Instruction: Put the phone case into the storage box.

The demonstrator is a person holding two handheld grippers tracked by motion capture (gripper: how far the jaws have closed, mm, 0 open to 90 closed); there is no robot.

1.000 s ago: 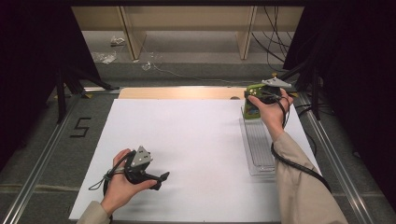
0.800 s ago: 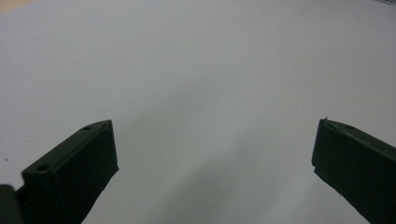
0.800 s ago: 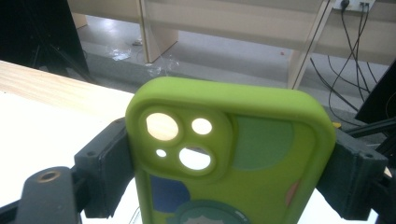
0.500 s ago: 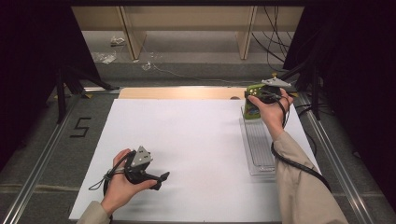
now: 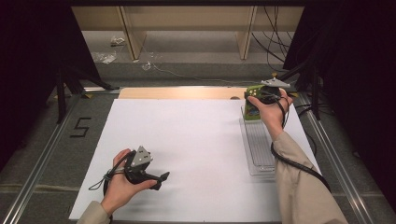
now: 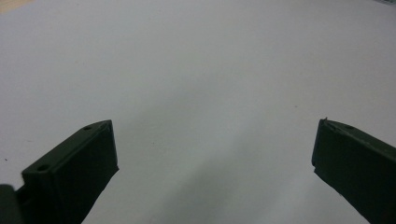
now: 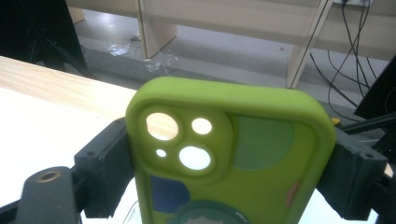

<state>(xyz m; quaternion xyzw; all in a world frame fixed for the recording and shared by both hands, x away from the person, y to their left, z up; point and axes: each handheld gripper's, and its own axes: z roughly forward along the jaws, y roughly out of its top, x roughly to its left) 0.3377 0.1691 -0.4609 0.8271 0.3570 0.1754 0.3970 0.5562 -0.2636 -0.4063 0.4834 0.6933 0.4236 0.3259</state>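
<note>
A lime-green phone case with camera cut-outs and coloured patches stands upright between the black jaws of my right gripper, which press on its two sides. From above, the right gripper holds the phone case at the far right of the white sheet, just over the far end of a clear plastic tray. My left gripper rests low over the sheet's near left part, pointing right. Its jaws stand wide apart in the left gripper view, with nothing between them.
A wooden strip runs along the sheet's far edge. Metal rails border the table on both sides, and a "5" mark lies at the left. Cables and shelf legs stand beyond the far edge.
</note>
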